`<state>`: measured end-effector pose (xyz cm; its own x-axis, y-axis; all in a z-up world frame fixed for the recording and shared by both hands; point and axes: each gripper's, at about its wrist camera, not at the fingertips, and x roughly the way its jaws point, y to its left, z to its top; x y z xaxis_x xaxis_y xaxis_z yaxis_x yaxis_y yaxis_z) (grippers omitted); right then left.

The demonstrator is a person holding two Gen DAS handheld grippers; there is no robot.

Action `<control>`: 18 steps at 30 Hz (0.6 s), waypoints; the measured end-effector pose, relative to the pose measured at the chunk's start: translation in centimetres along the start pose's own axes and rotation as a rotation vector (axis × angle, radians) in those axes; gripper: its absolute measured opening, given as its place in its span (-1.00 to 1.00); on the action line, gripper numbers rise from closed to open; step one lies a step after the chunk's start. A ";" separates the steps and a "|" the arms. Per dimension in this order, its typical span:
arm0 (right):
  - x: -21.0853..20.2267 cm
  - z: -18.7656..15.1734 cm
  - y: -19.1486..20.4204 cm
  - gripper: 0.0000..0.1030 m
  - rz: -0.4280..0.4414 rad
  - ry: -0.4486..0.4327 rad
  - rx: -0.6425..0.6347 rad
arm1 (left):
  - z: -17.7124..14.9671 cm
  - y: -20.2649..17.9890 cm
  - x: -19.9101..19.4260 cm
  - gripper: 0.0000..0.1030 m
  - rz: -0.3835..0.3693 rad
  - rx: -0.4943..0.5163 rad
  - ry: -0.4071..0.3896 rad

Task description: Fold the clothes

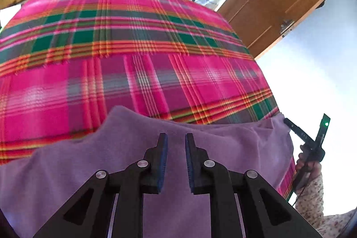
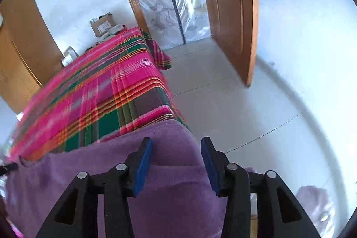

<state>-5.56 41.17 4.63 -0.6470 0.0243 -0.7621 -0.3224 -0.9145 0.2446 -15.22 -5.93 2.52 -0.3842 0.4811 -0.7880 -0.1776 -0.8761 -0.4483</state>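
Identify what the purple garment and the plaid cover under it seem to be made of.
Purple garment: probably fleece or a soft knit; matte, fuzzy nap, thick rounded folds. Plaid cover: apparently a woven blanket; its stripes run through the cloth, with a frayed fringe at the overlapped edge.

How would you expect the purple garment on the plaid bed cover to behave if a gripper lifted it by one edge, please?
The purple garment looks like soft fleece lying in loose folds, so it would probably sag and drape rather than hold shape. Its fuzzy surface should grip the pads fairly well. On the plaid cover, it may drag rather than slide.
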 end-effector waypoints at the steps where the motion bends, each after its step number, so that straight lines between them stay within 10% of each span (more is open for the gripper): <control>1: 0.3 0.1 -0.1 -0.11 0.011 0.009 -0.005 | 0.0 0.1 0.2 -0.68 -0.001 -0.009 0.003; 4: 0.6 0.4 -0.3 -0.19 0.042 0.012 0.009 | -0.1 0.4 0.8 -0.68 -0.002 -0.037 0.014; 9: 0.0 0.4 -0.9 -0.90 0.051 -0.026 0.047 | -0.1 0.7 1.4 -0.68 -0.006 -0.077 0.022; 18: -1.6 0.9 -1.4 -0.93 -0.076 -0.126 0.060 | 0.0 1.1 1.4 -0.68 -0.014 -0.126 0.003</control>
<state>-4.67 42.80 6.05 -0.6994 0.1466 -0.6995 -0.4124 -0.8822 0.2274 -15.97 -6.27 0.92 -0.3801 0.4935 -0.7823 -0.0676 -0.8583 -0.5086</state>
